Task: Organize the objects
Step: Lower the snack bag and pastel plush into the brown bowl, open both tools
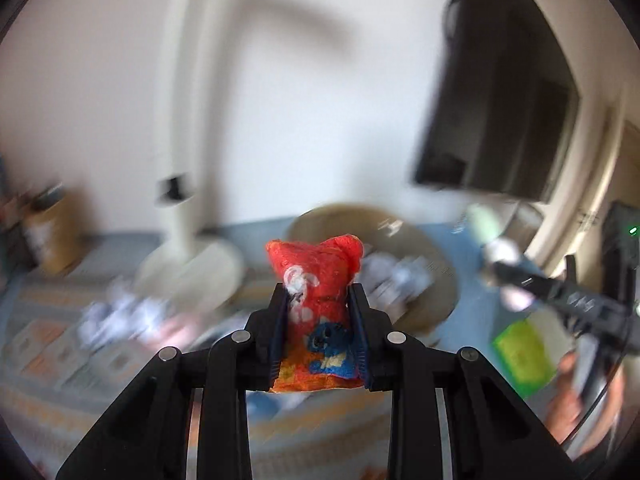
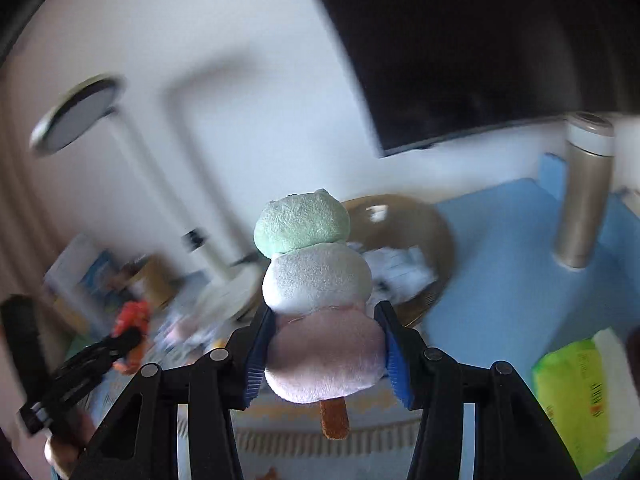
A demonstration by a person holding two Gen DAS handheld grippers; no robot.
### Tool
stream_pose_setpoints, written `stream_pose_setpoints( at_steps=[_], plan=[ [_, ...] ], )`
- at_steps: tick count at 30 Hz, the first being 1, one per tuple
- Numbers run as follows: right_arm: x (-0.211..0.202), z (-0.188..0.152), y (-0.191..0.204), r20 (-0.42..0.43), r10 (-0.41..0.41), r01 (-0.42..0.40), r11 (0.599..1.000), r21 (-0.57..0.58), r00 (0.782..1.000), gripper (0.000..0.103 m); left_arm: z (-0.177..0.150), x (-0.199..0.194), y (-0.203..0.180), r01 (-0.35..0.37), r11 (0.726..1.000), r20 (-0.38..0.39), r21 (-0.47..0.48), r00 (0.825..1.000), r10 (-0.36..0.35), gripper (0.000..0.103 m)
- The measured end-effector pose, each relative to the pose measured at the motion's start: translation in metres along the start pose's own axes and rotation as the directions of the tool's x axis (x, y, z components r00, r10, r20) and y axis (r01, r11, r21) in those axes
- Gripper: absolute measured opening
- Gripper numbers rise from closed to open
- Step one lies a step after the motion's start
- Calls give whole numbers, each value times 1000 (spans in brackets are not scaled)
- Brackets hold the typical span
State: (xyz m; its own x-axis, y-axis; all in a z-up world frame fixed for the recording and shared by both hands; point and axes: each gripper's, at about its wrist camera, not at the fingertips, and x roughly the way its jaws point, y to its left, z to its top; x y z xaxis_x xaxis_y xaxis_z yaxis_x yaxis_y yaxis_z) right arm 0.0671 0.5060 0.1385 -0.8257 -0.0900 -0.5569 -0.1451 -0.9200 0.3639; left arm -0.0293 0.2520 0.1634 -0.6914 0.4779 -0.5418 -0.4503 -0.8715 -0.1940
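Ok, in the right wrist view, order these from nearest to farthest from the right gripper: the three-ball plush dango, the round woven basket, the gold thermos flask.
1. Three-ball plush dango (green, white, pink): clamped in the right gripper.
2. Round woven basket: just beyond, slightly right, holding crumpled white items.
3. Gold thermos flask: farthest, upright at far right on the blue mat.

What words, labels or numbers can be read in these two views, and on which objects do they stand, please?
None can be read.
Green packet: barcode and print, too blurred.
Red pouch in the left gripper: white marks and a blue cartoon figure, no legible letters.
Plush dango skewer in the right gripper: no text.
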Motion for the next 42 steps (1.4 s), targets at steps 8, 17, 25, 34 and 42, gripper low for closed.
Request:
stream_pose_setpoints(
  at_steps=[8,17,25,34,42],
  plan=[
    [57,45,-9,40,-86,82,993,90,995,50,29,118,-16,87,995,-47,-50,995,-89,26],
    [101,41,-15,23,-100,99,994,34,995,50,6,158,2,103,988,-96,-119,989,-115,26],
    [106,37,-19,9,-53,52,997,49,999,54,7,150,-12,103,993,-75,-51,991,-107,45],
    [107,33,-25,20,-42,41,997,70,999,81,15,139,6,84,987,-18,-135,996,-87,75],
    [65,26,19,217,-6,33,992,-118,976,81,14,43,14,4,996,83,-85,997,3,74]
  ],
)
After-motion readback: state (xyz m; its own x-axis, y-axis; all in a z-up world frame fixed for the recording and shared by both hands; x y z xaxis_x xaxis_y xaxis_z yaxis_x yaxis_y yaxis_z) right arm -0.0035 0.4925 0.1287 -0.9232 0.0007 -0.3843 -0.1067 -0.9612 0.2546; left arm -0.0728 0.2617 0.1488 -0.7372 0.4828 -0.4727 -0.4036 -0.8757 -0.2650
